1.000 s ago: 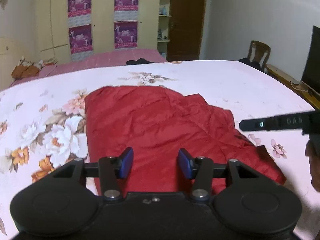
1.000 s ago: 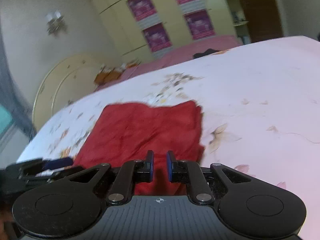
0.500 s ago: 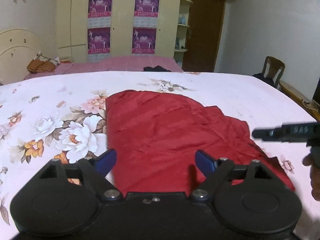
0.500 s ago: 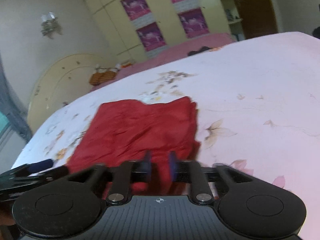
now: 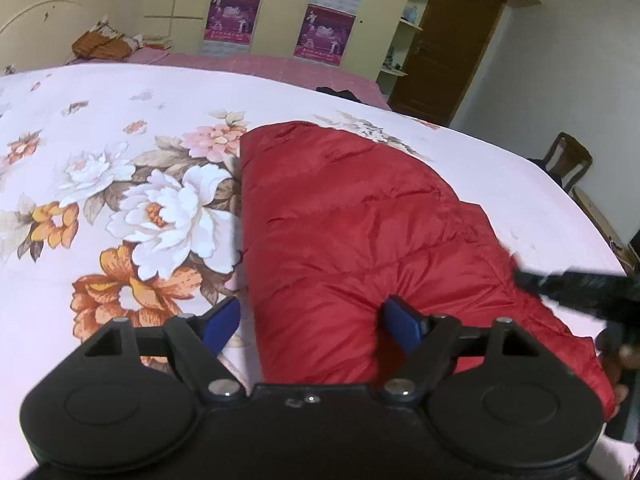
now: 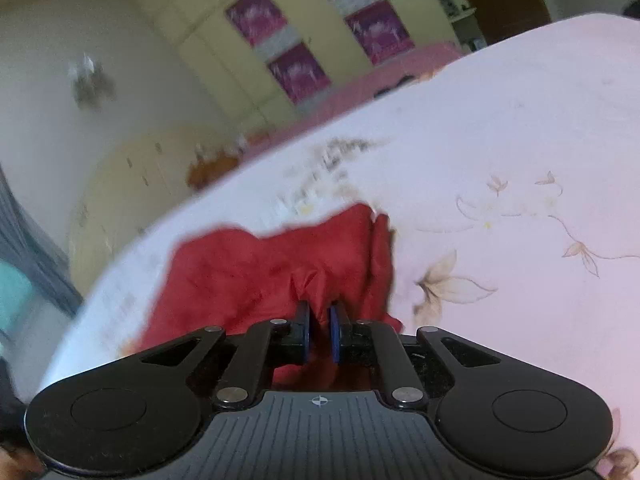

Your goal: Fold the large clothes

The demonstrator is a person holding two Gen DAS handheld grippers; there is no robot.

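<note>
In the left wrist view the left gripper (image 5: 310,322) sits at six o'clock with its blue fingers (image 5: 404,322) spread wide apart. The near edge of the red jacket (image 5: 360,232) bulges up between them, but the pads do not press on it; the left finger is over the bedspread (image 5: 120,184) just beside the jacket's side edge.

The right gripper (image 6: 319,330) fills the bottom of its own view. Its fingers are closing, nearly together, on a pinch of red cloth at the jacket's (image 6: 260,272) near edge. The view is blurred, so how firmly the pads bite cannot be told exactly. Seen from the left wrist, the right gripper reaches in at three o'clock over the jacket's right edge, with part of a hand (image 5: 624,360) below it.

The jacket lies flat and folded on the flowered bedspread, running from six o'clock toward twelve. Beyond the bed, at twelve o'clock, a cupboard (image 5: 280,8) carries purple posters (image 5: 232,18); a brown door (image 5: 448,40) stands at one o'clock and a wooden chair (image 5: 568,160) at two.
</note>
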